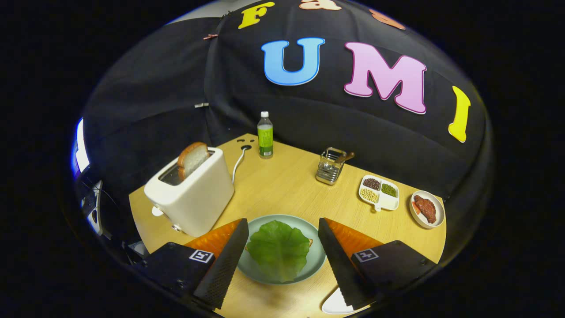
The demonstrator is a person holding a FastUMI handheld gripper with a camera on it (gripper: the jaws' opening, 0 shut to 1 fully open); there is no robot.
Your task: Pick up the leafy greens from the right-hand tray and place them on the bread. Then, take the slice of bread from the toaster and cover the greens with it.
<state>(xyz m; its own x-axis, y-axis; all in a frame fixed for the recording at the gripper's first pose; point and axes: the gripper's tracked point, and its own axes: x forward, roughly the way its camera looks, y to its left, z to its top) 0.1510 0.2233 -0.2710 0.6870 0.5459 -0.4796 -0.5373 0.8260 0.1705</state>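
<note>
Wooden tabletop [282, 185] seen along the gripper [280, 251]. Its two dark fingers [223, 265] stand wide apart and hold nothing. Between them lies a pale green plate [315, 260] carrying a leaf of greens [279, 249]; the leaf covers a slice of bread beneath it, of which only a sliver of crust [310, 242] shows at the leaf's right edge. Beyond the left finger stands a white toaster [194, 194] with a second bread slice [192, 159] upright in its slot. Farther back are a green-labelled bottle [265, 135] and a metal caddy [331, 166]. Beyond the right finger sit a divided dish of beans [379, 192] and a small plate of meat [427, 209]. A white tray edge [335, 304] shows beside the right finger.
</note>
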